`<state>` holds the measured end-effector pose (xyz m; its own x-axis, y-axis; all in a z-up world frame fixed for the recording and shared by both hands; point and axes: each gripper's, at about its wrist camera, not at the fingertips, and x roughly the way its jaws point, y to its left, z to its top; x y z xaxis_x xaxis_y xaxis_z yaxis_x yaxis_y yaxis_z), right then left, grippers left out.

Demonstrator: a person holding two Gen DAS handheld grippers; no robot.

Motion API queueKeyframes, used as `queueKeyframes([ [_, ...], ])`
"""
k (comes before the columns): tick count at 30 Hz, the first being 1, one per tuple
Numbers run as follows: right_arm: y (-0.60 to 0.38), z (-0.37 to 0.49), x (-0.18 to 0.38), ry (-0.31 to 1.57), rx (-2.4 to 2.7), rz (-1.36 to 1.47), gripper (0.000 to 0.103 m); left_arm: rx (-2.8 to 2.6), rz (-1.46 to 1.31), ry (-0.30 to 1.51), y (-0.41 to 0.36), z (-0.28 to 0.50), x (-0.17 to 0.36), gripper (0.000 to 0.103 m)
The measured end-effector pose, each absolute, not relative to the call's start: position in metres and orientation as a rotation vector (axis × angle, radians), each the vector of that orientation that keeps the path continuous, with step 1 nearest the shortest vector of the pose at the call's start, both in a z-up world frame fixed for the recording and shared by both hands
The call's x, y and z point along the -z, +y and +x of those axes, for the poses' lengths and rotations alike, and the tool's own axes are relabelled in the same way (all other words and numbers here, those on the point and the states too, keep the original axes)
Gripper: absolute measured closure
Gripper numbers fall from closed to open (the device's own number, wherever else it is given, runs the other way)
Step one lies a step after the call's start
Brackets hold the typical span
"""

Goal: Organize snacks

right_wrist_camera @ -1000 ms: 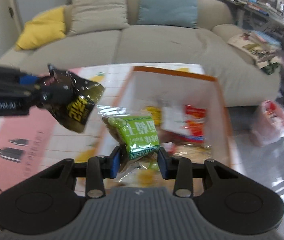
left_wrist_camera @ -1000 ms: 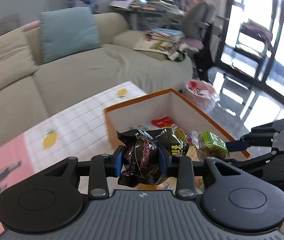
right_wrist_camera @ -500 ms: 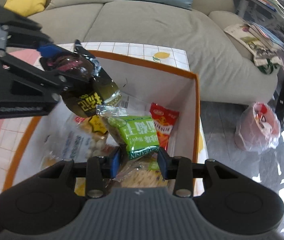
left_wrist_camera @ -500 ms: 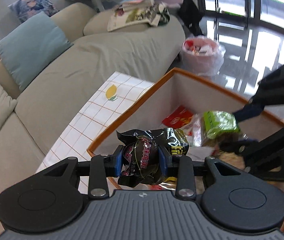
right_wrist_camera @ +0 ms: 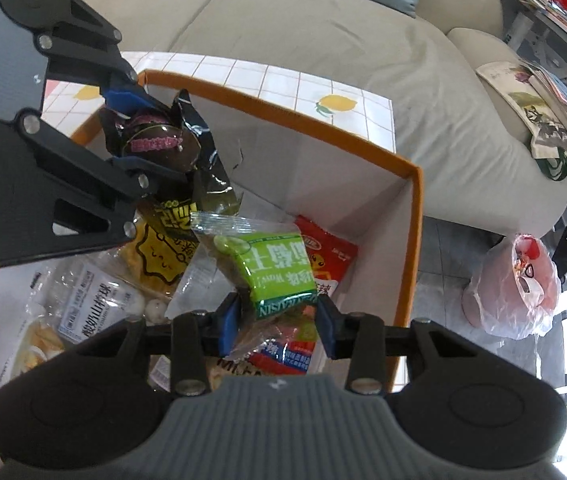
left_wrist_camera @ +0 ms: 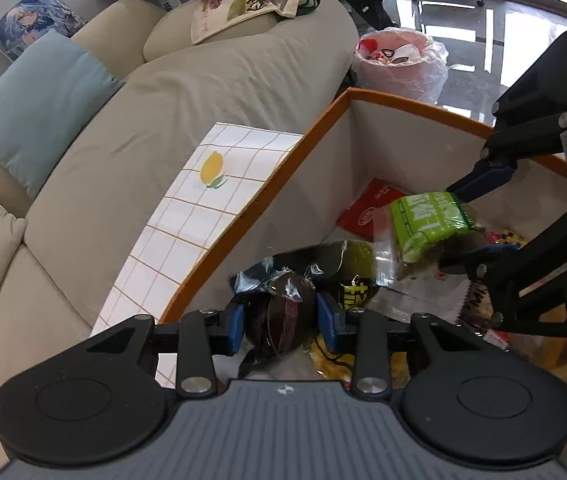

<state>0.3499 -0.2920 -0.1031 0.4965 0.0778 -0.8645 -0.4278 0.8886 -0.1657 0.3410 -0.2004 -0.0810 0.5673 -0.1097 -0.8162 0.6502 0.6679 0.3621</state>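
My left gripper [left_wrist_camera: 280,322] is shut on a black snack packet [left_wrist_camera: 307,276] and holds it just inside the orange-rimmed box [left_wrist_camera: 243,236]; the packet also shows in the right wrist view [right_wrist_camera: 179,152]. My right gripper [right_wrist_camera: 277,322] is shut on a green raisin packet [right_wrist_camera: 271,268] and holds it over the box interior; it also shows in the left wrist view [left_wrist_camera: 427,220]. The box [right_wrist_camera: 411,216] holds several snacks: a red packet [right_wrist_camera: 327,252], a yellow packet [right_wrist_camera: 159,252] and a clear bag of white balls [right_wrist_camera: 91,300].
The box stands on a table with a white grid cloth printed with lemons [left_wrist_camera: 211,184]. A beige sofa [left_wrist_camera: 187,92] with a blue cushion [left_wrist_camera: 39,104] lies behind. A pink bin with a plastic liner [right_wrist_camera: 519,288] stands on the floor beside the box.
Both grippers have moved forward and down over the box with their packets still held. The view now looks steeply into the box.
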Motion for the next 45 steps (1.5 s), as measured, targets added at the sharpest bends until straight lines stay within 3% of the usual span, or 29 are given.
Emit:
queueKeyframes([
  [8,-0.291,0.351,0.106,1.011,-0.322,-0.376,0.056,0.489,0.666,0.862,-0.192,0.341,0.070,0.055],
  [14,-0.289,0.345,0.094,1.010,-0.323,-0.358,0.046,0.515,0.675,0.843,-0.189,0.324,0.050,0.046],
  [21,-0.287,0.323,0.061,1.023,-0.304,-0.278,0.034,0.491,0.706,0.828,-0.180,0.293,0.020,0.045],
  [29,-0.277,0.281,0.009,1.005,-0.312,-0.186,0.030,0.442,0.670,0.784,-0.158,0.245,-0.026,0.045],
  [40,-0.255,0.204,-0.060,0.865,-0.328,-0.097,0.020,0.333,0.510,0.714,-0.106,0.175,-0.084,0.040],
  [45,-0.238,0.159,-0.075,0.700,-0.279,-0.069,0.016,0.239,0.363,0.661,-0.072,0.136,-0.098,0.037],
])
